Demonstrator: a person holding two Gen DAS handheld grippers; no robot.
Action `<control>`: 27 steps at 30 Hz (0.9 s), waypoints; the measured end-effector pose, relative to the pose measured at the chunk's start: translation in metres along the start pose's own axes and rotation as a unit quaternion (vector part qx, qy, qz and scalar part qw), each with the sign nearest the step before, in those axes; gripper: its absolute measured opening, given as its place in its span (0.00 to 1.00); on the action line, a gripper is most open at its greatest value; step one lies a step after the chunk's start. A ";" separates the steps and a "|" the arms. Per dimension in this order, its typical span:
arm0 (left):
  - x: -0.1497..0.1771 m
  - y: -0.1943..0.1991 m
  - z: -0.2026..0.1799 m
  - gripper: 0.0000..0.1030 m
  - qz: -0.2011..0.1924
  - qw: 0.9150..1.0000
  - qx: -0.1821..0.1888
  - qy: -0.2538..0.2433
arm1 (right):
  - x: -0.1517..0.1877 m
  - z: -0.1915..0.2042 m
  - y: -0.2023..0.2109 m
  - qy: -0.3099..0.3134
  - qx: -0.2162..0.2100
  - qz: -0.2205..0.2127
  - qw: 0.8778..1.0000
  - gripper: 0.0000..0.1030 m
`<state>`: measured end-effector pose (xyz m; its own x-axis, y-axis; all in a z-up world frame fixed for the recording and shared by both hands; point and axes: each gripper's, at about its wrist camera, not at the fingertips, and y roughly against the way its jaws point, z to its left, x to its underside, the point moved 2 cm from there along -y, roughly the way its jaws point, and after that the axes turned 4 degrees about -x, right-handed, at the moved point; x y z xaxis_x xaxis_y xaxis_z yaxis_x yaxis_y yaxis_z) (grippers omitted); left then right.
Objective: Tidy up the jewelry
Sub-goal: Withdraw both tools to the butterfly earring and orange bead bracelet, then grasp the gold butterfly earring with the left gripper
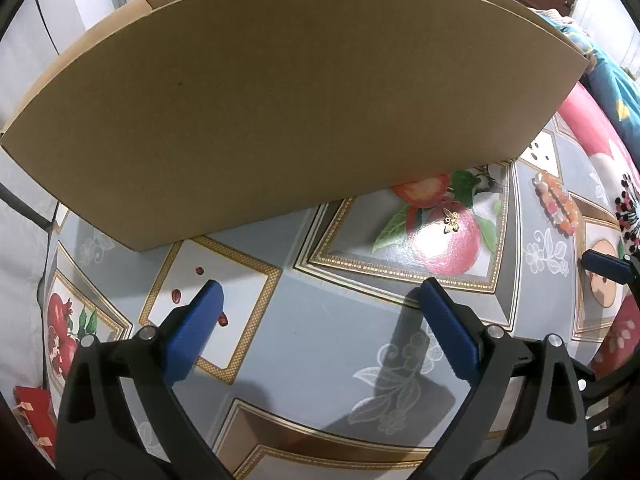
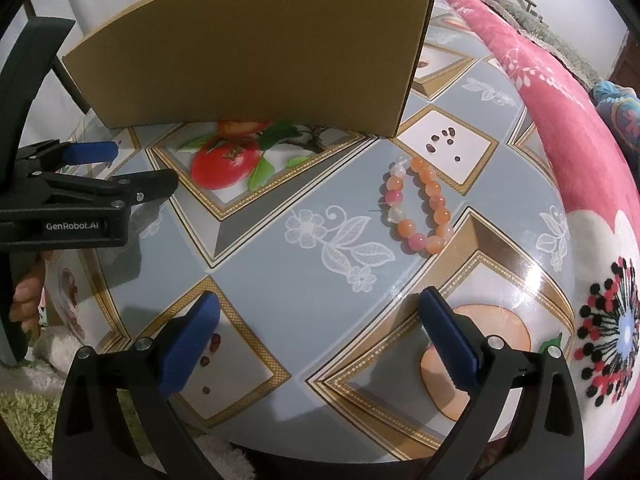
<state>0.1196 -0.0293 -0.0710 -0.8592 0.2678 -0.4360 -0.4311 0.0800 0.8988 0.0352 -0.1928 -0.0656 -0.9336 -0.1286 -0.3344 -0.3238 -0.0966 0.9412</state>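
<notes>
Left wrist view shows the left claw [image 1: 320, 300] with its blue-padded fingers spread wide apart and nothing between them, poised above the patterned desk [image 1: 320, 344]. Ahead of it stands a cardboard box [image 1: 280, 92], its plain brown wall filling most of the upper view. A small gold butterfly-shaped charm [image 1: 451, 220] lies on the printed pink fruit just in front of the box's right end, and the beaded bracelet [image 1: 557, 202] lies farther to the right on the desk. From the right wrist view, the right claw [image 2: 320, 312] is likewise spread apart and empty, over the desk. The bracelet [image 2: 420, 204], a loop of orange, pink and pale beads, lies flat ahead of it, near the box's [image 2: 256, 52] right corner and apart from both claws. A pink floral blanket [image 2: 560, 128] borders the desk on the right.
</notes>
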 end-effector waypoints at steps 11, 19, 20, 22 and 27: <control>0.008 0.003 -0.005 0.92 -0.018 1.000 -0.002 0.001 | 0.006 0.002 0.004 0.007 -0.007 -0.012 1.000 0.94; 0.022 0.007 -0.012 0.93 -0.050 0.998 -0.010 -0.031 | 0.002 -0.007 0.007 -0.020 -0.022 -0.022 0.999 0.94; 0.022 0.011 -0.016 0.93 -0.064 0.997 -0.009 -0.043 | 0.002 -0.009 0.008 -0.027 -0.028 -0.024 0.999 0.94; 0.022 0.024 -0.022 0.92 -0.102 0.993 0.021 -0.055 | 0.001 -0.015 0.011 -0.039 -0.044 -0.033 0.998 0.94; 0.022 0.041 -0.046 0.75 -0.152 0.979 0.094 -0.097 | 0.001 -0.023 0.016 -0.036 -0.051 -0.051 0.997 0.94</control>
<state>0.0703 -0.0643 -0.0461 -0.6227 0.3794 -0.6843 -0.5855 0.3542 0.7292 0.0328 -0.2169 -0.0517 -0.9063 -0.0419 -0.4205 -0.4041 -0.2056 0.8913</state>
